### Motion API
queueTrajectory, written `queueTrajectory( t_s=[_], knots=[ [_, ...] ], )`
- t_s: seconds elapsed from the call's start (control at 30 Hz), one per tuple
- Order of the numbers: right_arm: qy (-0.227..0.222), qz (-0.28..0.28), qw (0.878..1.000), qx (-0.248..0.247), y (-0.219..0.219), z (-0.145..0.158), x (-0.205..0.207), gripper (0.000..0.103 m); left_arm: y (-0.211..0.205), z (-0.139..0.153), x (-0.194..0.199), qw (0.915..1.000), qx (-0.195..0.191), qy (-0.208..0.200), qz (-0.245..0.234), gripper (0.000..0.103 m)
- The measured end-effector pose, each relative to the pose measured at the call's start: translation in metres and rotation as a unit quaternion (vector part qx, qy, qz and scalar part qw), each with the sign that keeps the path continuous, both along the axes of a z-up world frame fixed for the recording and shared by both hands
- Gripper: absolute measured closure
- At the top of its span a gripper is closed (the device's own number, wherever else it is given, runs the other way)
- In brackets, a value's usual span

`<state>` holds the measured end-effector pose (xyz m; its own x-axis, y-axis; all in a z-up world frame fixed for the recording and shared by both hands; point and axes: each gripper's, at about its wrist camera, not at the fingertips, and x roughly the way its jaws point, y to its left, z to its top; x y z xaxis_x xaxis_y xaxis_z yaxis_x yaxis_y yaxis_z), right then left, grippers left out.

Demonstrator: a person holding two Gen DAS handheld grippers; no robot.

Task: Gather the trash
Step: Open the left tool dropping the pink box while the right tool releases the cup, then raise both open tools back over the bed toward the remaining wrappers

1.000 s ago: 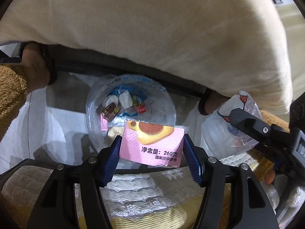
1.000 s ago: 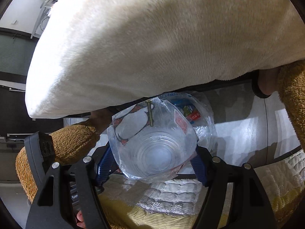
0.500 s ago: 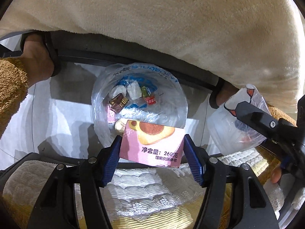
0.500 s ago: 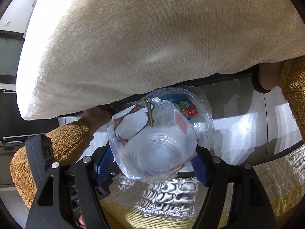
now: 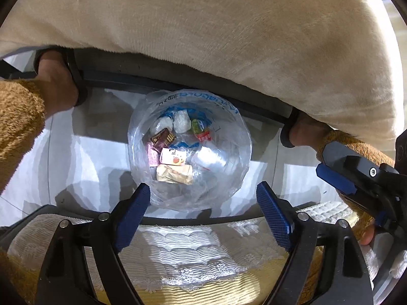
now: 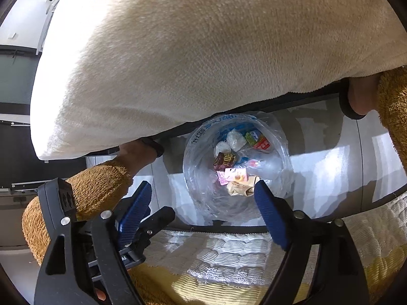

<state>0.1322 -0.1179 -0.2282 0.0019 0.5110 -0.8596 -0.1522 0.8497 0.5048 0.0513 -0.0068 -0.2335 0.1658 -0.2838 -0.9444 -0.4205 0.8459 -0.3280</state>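
A clear plastic trash bag (image 5: 236, 152) stands open on the floor below both grippers; it also shows in the right wrist view (image 6: 201, 193). Inside lie a pink snack box (image 5: 172, 157), a clear plastic cup (image 5: 211, 156), a tan wrapper (image 5: 174, 174), a brown packet (image 5: 162, 138) and other scraps. The pink box (image 6: 235, 174) and clear cup (image 6: 264, 166) show in the right view too. My left gripper (image 5: 203, 211) is open and empty above the bag. My right gripper (image 6: 201, 211) is open and empty, seen at the right edge of the left view (image 5: 338, 172).
A cream cushion (image 5: 203, 38) overhangs the upper view. A white lace cloth over a yellow cover (image 5: 198, 249) lies under the grippers. Brown fuzzy sleeves and feet in black slippers (image 5: 56, 86) stand beside the bag on the pale floor.
Both grippers opened. The pink box fell from the left gripper and the clear cup from the right gripper into the bag.
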Motion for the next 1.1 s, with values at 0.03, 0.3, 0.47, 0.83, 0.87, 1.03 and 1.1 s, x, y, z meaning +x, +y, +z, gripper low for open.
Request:
queueTrajectory(
  t_s=[0.03, 0.3, 0.47, 0.83, 0.87, 1.03, 1.1],
  knots=[
    [-0.003, 0.001, 1.0, 0.003, -0.001, 0.001, -0.002, 0.021, -0.001, 0.003, -0.001, 1.0, 0.006, -0.006, -0.004, 0.019],
    [-0.036, 0.012, 0.999, 0.026, -0.012, 0.023, -0.017, 0.021, -0.005, 0.033, -0.015, 0.998, 0.024, -0.056, -0.015, 0.019],
    [-0.083, 0.029, 0.995, 0.052, -0.02, 0.05, -0.033, 0.021, -0.003, 0.067, -0.03, 0.9915, 0.023, -0.128, -0.013, 0.019],
    [-0.281, 0.095, 0.953, 0.061, -0.02, 0.125, -0.062, 0.021, 0.026, 0.136, -0.047, 0.9625, -0.001, -0.271, 0.002, 0.019],
    [-0.29, 0.099, 0.95, 0.061, -0.018, 0.131, -0.061, 0.021, 0.029, 0.143, -0.048, 0.959, 0.005, -0.283, 0.001, 0.019],
    [-0.336, 0.127, 0.932, 0.047, -0.008, 0.154, -0.047, 0.021, 0.045, 0.174, -0.04, 0.9462, 0.049, -0.32, -0.005, 0.019],
    [-0.356, 0.139, 0.923, 0.038, -0.003, 0.163, -0.039, 0.021, 0.051, 0.184, -0.035, 0.9412, 0.072, -0.33, -0.014, 0.019]
  ],
)
